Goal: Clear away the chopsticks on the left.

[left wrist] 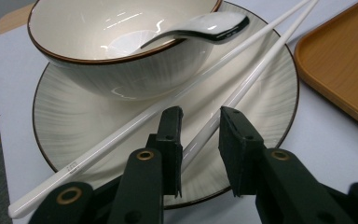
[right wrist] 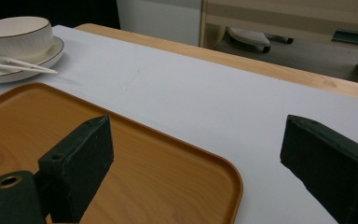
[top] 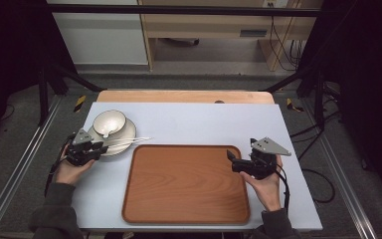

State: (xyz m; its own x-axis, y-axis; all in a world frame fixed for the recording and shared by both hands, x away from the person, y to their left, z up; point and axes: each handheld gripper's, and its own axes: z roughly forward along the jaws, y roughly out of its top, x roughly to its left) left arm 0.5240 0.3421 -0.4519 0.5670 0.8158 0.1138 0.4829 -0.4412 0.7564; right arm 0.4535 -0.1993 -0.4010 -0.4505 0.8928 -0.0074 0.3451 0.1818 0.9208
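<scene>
While on the plate [left wrist: 74, 121], one chopstick [left wrist: 242, 88] between the left claw's [left wrist: 200, 126] parted, untouching jaws

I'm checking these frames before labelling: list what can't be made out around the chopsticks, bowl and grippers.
- Left gripper: in the left gripper view one chopstick lies between its jaws; contact with the pads can't be confirmed.
- Chopstick tips: cut off by the top edge of that view.
- Spoon: its bowl end is hidden inside the bowl.
- Plate: near rim covered by the gripper.
- Right gripper: in the right gripper view, the far jaw is cut off by the edge.
</scene>
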